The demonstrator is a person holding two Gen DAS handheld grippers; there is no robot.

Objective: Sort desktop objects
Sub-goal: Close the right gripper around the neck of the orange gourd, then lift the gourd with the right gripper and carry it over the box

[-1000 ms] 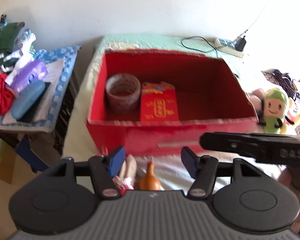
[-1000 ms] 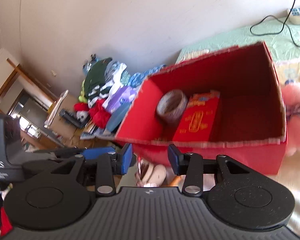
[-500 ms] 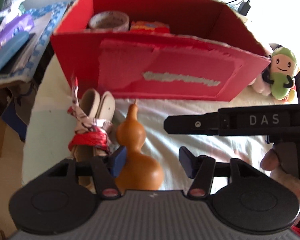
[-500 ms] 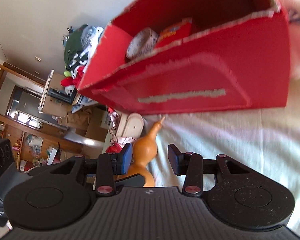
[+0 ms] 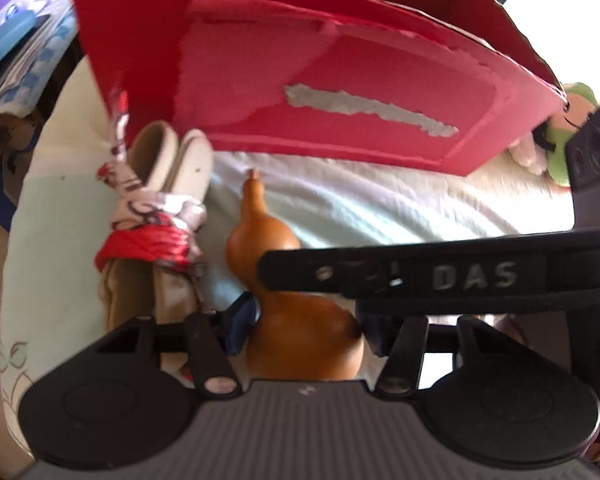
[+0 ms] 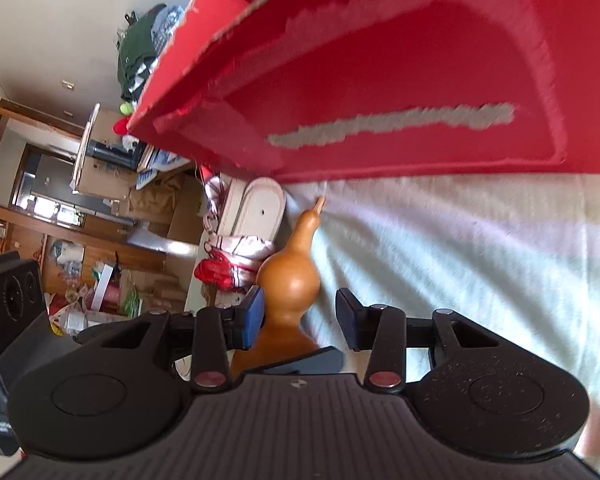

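Left claw [image 5: 306, 330] is straddling the fat lower bulb of the brown gourd [image 5: 300, 320]: a blue pad sits on each side, close against it, but blur and the other tool's bar hide whether the pads actually press, so contact can't be called. Right claw [image 6: 300, 318] is open wide around the gourd's [image 6: 290, 280] waist; its left pad is just beside or brushing the gourd, its right pad is well clear, so no grip there. In the right wrist view a dark finger of the left tool pokes in under the gourd's base. In the left wrist view the right tool's black bar, lettered DAS, crosses in front of the gourd's middle. The gourd lies on its side on a pale wrinkled cloth [image 5: 400, 208] covering the tabletop, thin stem pointing away toward the red cardboard box [image 5: 340, 80]. Just left of the gourd, touching or nearly so, lies a bundle of beige wooden slats [image 5: 164, 160] with rounded ends, bound round the middle by a red-and-white patterned cloth tie [image 5: 148, 236]. The box stands just past the stem tip, its front face showing a torn grey strip. At the box's right corner a green and pink plush toy [image 5: 560, 136] peeks out. Far left, off the tabletop edge, there's a pile of clothes [image 6: 140, 52] and blue patterned fabric [image 5: 28, 40].
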